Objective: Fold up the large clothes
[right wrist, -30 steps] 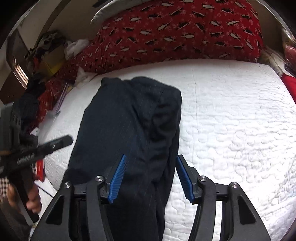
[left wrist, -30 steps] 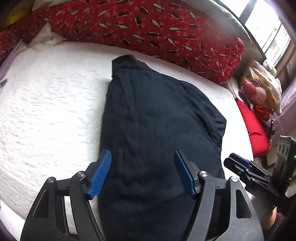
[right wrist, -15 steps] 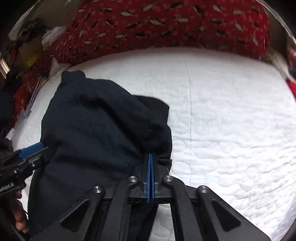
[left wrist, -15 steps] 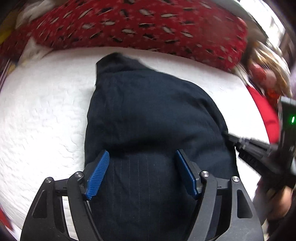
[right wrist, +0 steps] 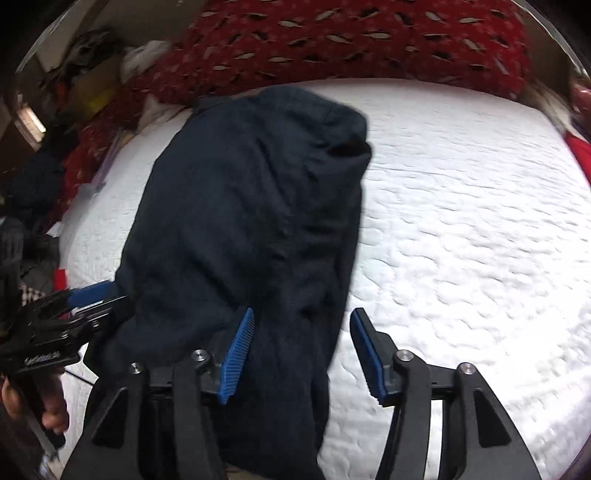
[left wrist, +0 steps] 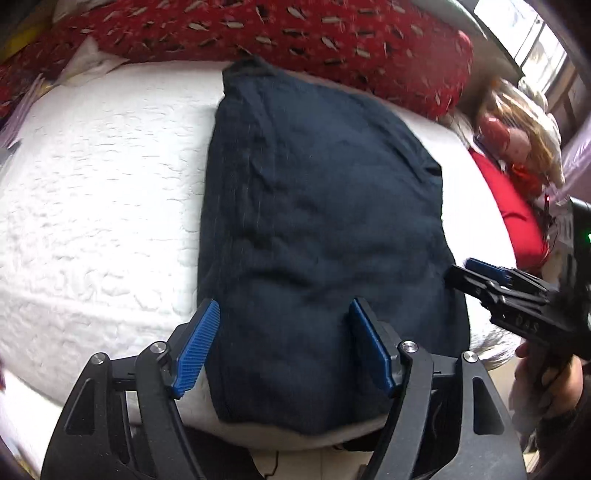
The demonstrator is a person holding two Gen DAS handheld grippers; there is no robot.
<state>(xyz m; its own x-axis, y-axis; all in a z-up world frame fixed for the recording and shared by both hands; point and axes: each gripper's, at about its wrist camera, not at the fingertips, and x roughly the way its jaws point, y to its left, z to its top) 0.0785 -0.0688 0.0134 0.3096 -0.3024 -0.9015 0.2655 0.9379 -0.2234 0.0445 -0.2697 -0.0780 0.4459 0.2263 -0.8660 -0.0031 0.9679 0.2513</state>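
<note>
So the dark navy garment (left wrist: 317, 206) is lying lengthwise on the white quilted bed (left wrist: 92, 206), long axis running from my near edge toward the red patterned bolster (left wrist: 295, 33), narrow end pointing at it. My left gripper (left wrist: 284, 347) and right gripper (right wrist: 301, 354) both hover fingers spread over its near end, gripping nothing. Window (left wrist: 532, 37) off right.

Both wrist views over one garment (left wrist: 317, 206)
</note>
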